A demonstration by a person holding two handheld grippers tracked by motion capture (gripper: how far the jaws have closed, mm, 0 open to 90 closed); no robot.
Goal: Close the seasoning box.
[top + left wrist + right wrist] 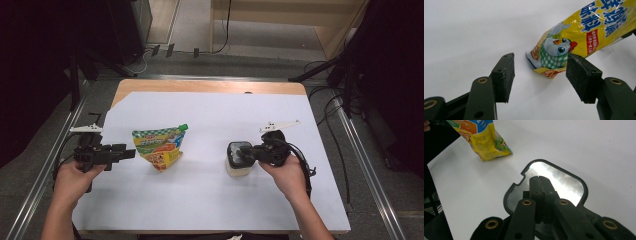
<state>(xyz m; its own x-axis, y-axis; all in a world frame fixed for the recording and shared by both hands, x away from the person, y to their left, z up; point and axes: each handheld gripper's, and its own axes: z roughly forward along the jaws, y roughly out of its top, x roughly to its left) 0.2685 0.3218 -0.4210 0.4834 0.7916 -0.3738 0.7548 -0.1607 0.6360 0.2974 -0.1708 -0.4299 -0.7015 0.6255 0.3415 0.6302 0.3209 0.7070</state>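
Observation:
A yellow and green snack pouch (159, 145) with a green cap (184, 127) lies on the white sheet, left of centre. My left gripper (127, 152) is level just left of it, open. In the left gripper view the pouch's printed corner (579, 32) lies just beyond the two pads (506, 75) of the left gripper (540, 65), with no contact. A pale tub (237, 169) with a black-rimmed shiny lid (564, 182) stands right of centre. My right gripper (245, 152) (540, 178) is shut, hovering right over the lid. Nothing shows between its jaws. The pouch (481, 140) appears farther off.
A white sheet (210, 200) covers most of the wooden table (210, 86). Metal rails run along both sides of the table. Cables lie on the floor at the right (330, 100). Bare sheet lies between the pouch and the tub.

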